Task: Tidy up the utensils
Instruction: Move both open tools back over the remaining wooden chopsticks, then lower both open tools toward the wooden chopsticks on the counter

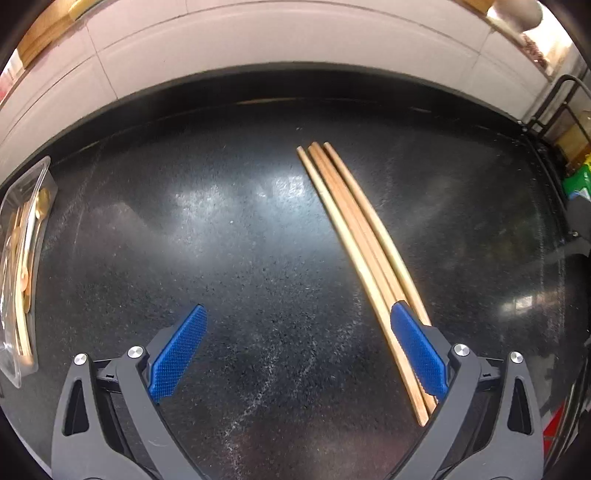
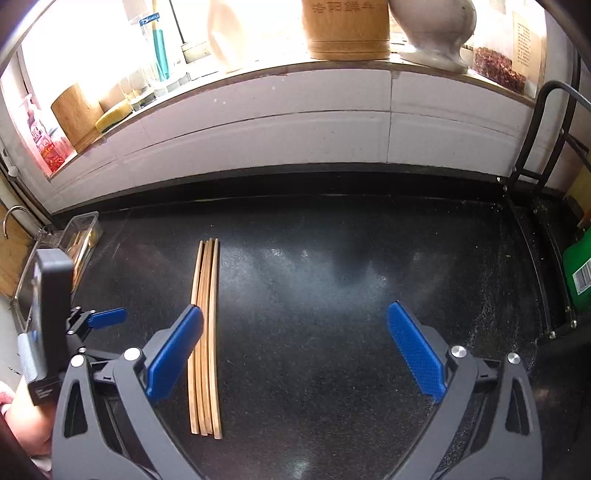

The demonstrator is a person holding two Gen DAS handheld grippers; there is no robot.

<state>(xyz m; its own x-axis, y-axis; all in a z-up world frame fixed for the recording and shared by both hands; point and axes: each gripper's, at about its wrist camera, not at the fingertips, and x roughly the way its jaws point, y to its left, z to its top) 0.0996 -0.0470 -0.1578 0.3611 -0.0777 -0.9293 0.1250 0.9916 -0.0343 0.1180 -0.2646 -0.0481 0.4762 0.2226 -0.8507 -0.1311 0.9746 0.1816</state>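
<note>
Left gripper (image 1: 297, 347): hanging over the counter, jaws spread wide, gripping nothing.
Right gripper (image 2: 295, 347): likewise gaping wide and empty.
Chopsticks (image 1: 354, 236): lying bundled side by side on the black countertop (image 1: 229, 258), running near to far, passing under the left gripper's right finger.
Clear container (image 1: 22, 258): sitting at the far left, holding wooden utensils.

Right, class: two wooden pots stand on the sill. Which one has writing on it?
The middle pot, beside the white vase: characters are carved on its side. The left pot is plain.
</note>
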